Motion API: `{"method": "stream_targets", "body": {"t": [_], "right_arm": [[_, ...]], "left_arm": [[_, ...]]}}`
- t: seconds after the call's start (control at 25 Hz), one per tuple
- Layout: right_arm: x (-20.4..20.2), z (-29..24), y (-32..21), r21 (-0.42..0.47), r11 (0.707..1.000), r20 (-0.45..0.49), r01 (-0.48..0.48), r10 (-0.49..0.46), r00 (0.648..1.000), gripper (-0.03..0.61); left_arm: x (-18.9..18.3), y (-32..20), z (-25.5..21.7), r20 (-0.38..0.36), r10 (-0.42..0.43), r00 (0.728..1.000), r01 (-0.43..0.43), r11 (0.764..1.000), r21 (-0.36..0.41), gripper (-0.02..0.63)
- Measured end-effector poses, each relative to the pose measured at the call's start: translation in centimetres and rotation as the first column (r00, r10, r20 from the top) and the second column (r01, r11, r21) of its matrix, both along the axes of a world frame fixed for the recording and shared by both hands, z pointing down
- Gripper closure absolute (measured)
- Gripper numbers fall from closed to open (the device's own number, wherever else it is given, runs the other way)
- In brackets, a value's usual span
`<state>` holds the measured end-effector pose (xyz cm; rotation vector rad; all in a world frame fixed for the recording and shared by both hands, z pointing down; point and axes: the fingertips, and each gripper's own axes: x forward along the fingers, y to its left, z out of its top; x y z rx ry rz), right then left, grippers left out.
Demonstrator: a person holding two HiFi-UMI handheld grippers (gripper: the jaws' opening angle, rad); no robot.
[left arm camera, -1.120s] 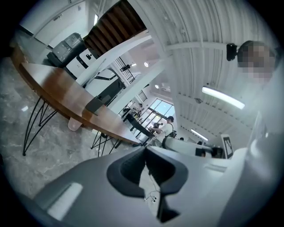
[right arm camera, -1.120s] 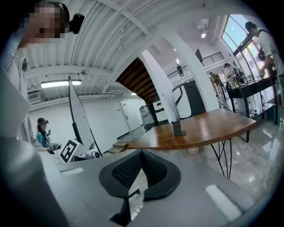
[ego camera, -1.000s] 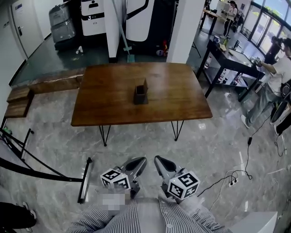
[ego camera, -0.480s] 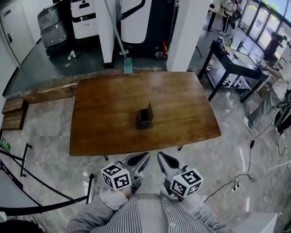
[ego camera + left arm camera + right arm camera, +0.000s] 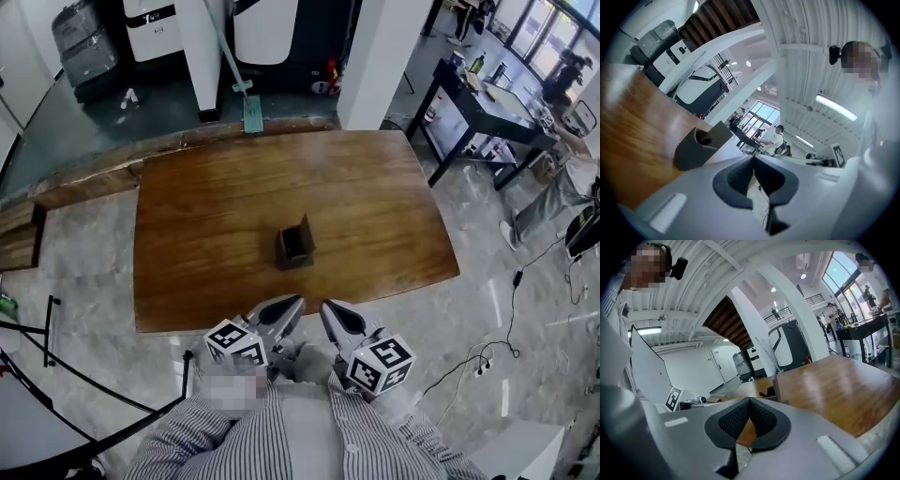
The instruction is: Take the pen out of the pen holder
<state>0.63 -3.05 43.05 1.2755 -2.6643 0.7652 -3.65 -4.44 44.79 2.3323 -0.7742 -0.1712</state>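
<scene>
A dark grey pen holder [image 5: 295, 246] stands near the middle of the brown wooden table [image 5: 187, 234]. In the head view its inside is dark, so I cannot make out a pen. Both grippers hover side by side at the table's near edge, short of the holder. My left gripper [image 5: 294, 304] has its jaws shut on nothing. My right gripper [image 5: 326, 307] is likewise shut with nothing in it. In the left gripper view the pen holder [image 5: 701, 147] sits left of the left gripper [image 5: 753, 160]. In the right gripper view the pen holder [image 5: 774, 386] peeks over the right gripper [image 5: 749, 402].
A white pillar [image 5: 380, 56] and white machines [image 5: 272, 28] stand behind the table, with a mop [image 5: 246, 105] leaning there. A black bench [image 5: 487, 103] and people are at the right. Cables [image 5: 478, 361] lie on the floor right; black bars [image 5: 56, 366] left.
The table and pen holder have drawn closer in the head view. Both grippers, still shut, went from over bare floor to the table's near edge.
</scene>
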Motion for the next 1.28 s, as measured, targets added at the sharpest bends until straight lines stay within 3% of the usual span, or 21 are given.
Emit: {"method": "stream_targets", "body": {"t": [0.88,1.28], "right_arm": [[-0.2,2.1,-2.8,-0.098,0.990,0.028,0.101,-0.099,0.995,0.578],[-1.0,3.8,-3.3,-0.152,0.976,0.058,0.154,-0.147,0.987,0.578]], "left_arm": [[-0.6,-2.7,2.6,0.042,-0.100,0.994,0.103,0.990,-0.095,0.605],[-1.0,-4.5,3.8,0.086,-0.124,0.989,0.129,0.990,-0.060,0.604]]}}
